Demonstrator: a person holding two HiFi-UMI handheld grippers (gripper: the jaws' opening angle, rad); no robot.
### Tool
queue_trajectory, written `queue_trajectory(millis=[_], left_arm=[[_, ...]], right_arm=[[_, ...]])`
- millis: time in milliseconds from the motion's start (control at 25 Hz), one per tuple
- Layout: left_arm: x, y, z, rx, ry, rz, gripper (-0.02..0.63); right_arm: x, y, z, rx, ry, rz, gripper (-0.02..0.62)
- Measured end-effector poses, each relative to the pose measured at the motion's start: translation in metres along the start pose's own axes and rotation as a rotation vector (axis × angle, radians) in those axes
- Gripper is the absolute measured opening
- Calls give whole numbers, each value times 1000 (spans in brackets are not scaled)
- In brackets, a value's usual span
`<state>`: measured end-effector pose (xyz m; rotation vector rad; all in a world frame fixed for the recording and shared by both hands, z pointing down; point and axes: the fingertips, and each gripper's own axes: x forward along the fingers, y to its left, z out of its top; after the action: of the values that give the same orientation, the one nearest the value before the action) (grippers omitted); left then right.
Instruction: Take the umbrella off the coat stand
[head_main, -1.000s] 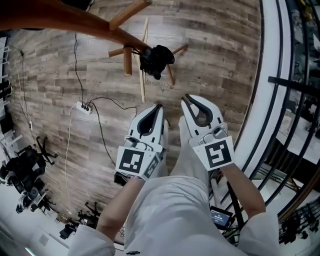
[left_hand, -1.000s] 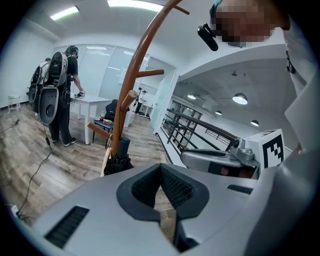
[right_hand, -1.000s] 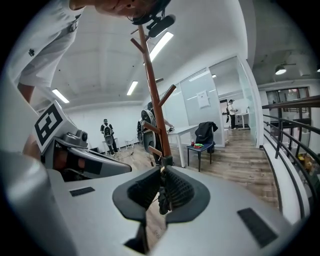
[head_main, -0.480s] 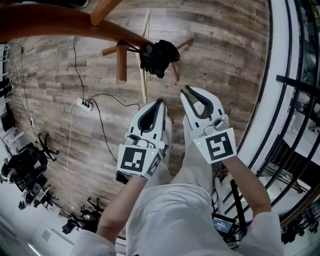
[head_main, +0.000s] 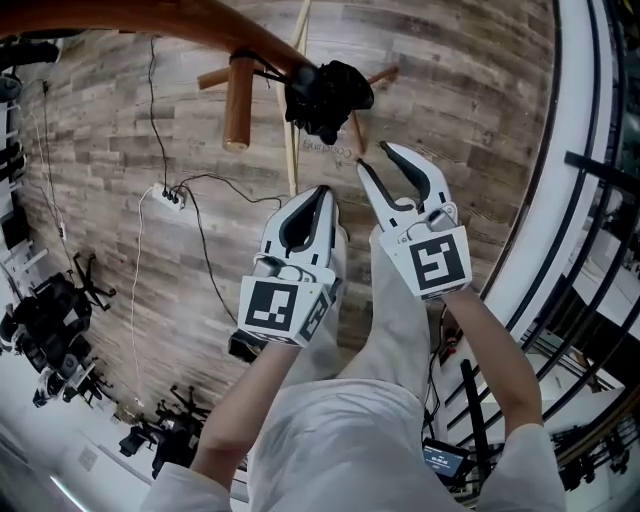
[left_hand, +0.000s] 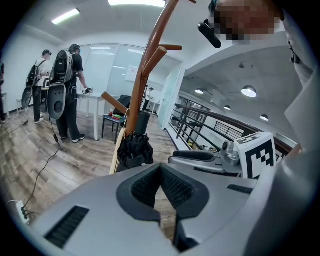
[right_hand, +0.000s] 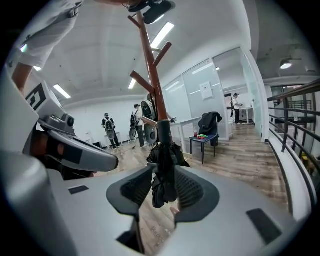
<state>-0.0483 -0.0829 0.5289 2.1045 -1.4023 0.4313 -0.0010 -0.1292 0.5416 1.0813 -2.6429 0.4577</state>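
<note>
**Lining up on the umbrella, which is still hanging on the coat stand**

The coat stand (head_main: 180, 20) is carrying the folded black umbrella (head_main: 325, 95), which is hanging from one of its pegs, untouched. Just short of the stand, the right gripper (head_main: 373, 155) is hovering; its jaws have just been opening to a moderate gap, aimed at the umbrella but not yet around it. The left gripper (head_main: 322, 190) is waiting farther from the stand, jaws together and empty. Next, I judge, the right jaws should be reaching in, pinching the umbrella and lifting it off the peg.

Coat stand (right_hand: 151, 75) ahead — railing (right_hand: 284, 135) right.
</note>
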Motion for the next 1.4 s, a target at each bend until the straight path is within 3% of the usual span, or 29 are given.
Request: queue_trajectory(millis=[720, 1000, 1280, 1400], left_arm=[[26, 35, -47, 0, 22, 9, 20], [32, 46, -57, -2, 26, 12, 20], [34, 55, -73, -17, 47, 2, 20], [33, 62, -78, -19, 48, 5, 20]], right_arm=[[64, -6, -68, 41, 56, 17, 236], [89, -6, -75, 0, 36, 12, 290], [122, -9, -77, 69, -11, 14, 315], [135, -8, -73, 45, -27, 0, 321]])
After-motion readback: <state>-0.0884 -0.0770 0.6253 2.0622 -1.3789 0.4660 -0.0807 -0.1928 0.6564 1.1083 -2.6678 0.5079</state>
